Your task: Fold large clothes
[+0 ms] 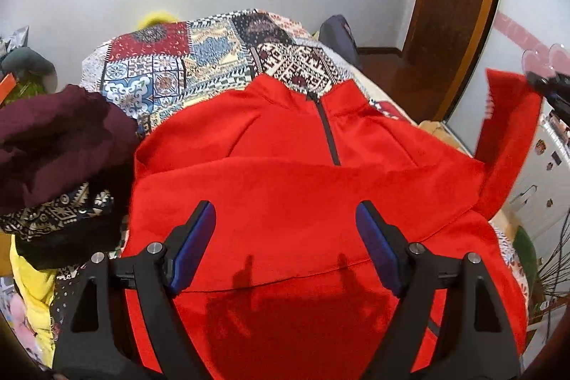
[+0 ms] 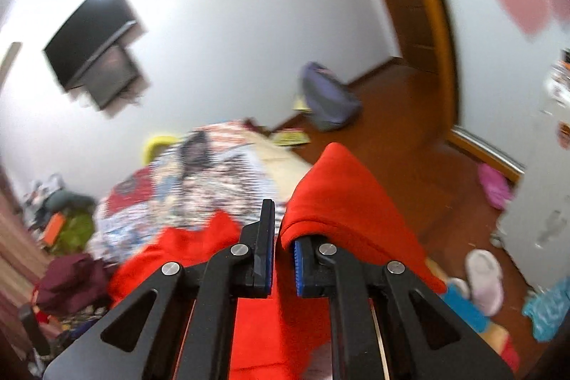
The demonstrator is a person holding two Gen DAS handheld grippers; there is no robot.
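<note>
A large red zip-neck top lies face up on the patchwork bedspread, collar away from me, left sleeve folded across the chest. My left gripper is open and empty, hovering just above the lower body of the top. My right gripper is shut on the red top's right sleeve, which drapes over its right finger, lifted clear of the bed. In the left wrist view that raised sleeve hangs from the right gripper at the far right.
A dark maroon garment is piled on the bed's left side. A yellow cloth lies lower left. The wooden floor holds a purple bag, slippers and clothes. A wooden door frame stands right.
</note>
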